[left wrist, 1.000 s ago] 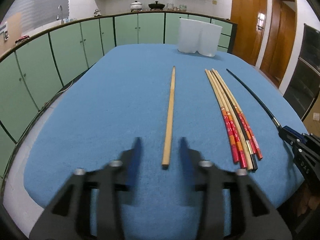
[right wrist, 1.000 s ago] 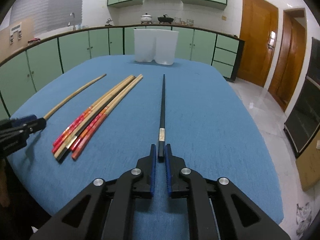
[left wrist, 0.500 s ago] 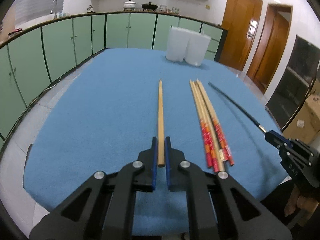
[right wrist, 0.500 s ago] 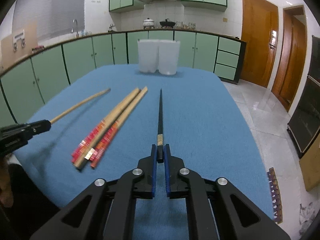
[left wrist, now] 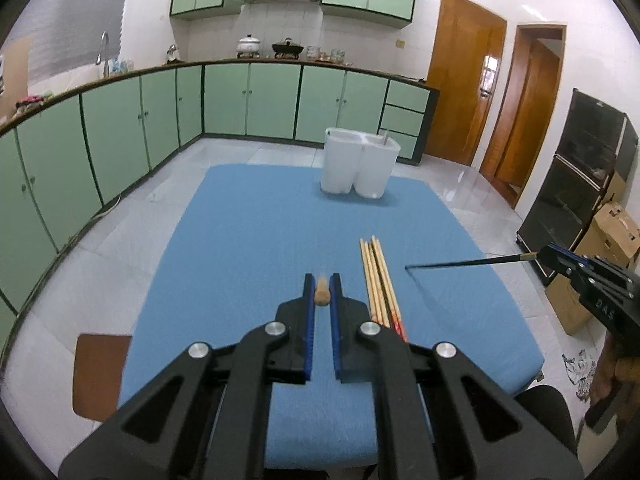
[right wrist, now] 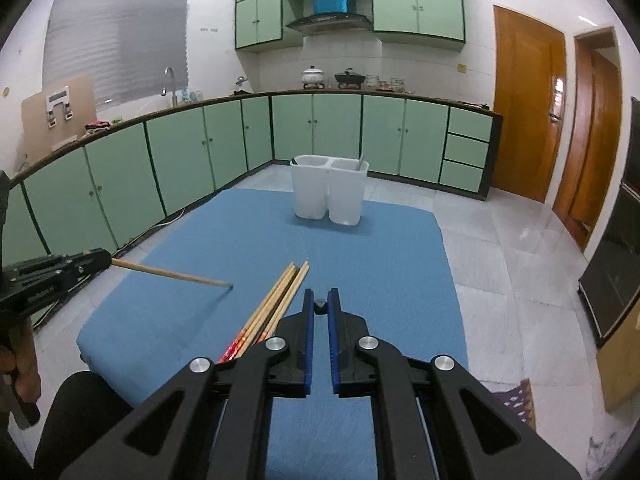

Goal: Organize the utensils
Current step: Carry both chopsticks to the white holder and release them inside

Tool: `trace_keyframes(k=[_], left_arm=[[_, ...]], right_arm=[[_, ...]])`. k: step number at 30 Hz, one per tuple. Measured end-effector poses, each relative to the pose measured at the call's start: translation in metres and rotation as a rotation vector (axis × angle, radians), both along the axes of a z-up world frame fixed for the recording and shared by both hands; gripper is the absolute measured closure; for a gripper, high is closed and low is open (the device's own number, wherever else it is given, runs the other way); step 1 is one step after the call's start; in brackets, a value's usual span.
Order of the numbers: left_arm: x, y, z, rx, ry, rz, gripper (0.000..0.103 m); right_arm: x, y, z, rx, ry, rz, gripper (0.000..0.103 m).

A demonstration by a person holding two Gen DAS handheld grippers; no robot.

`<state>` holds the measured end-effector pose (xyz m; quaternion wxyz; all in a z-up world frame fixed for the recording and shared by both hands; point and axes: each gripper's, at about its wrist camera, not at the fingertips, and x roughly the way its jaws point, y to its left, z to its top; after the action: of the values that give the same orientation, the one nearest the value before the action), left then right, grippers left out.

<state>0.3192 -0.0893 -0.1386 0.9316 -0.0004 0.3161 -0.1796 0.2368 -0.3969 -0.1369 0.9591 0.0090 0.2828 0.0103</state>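
My left gripper is shut on the end of a plain wooden chopstick, which points away from the camera and hangs above the blue table. My right gripper is shut on the end of a black chopstick, also held in the air. Each view shows the other gripper's stick from the side: the black chopstick and the wooden chopstick. A bundle of red-ended chopsticks lies on the cloth between them. A white two-compartment holder stands at the table's far edge.
A brown seat stands at the table's left near corner. Cardboard boxes and a black cabinet are on the right. Green kitchen cabinets run along the left and the back. A thin utensil sticks up in the holder's right compartment.
The left gripper closed on the wooden chopstick. Both grippers then rose, lifting the wooden and the black chopstick off the cloth; the table now looks farther below.
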Motion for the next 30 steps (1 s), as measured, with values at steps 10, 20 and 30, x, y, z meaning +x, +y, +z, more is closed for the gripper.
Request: trace_keyframes(k=[10, 20, 30], left_arm=[[0.037, -0.009, 0.044, 0.02, 0.016, -0.097, 0.097], [0.088, -0.027, 0.085, 0.033, 0.02, -0.153, 0.097], [0.151, -0.05, 0.132, 0.016, -0.034, -0.137, 0.097]], right_arm=[[0.049, -0.013, 0.042, -0.023, 0.086, 0.056, 0.097], [0.101, -0.028, 0.08, 0.006, 0.164, 0.072, 0.097], [0.155, -0.046, 0.131, 0.049, 0.137, 0.041, 0.097]])
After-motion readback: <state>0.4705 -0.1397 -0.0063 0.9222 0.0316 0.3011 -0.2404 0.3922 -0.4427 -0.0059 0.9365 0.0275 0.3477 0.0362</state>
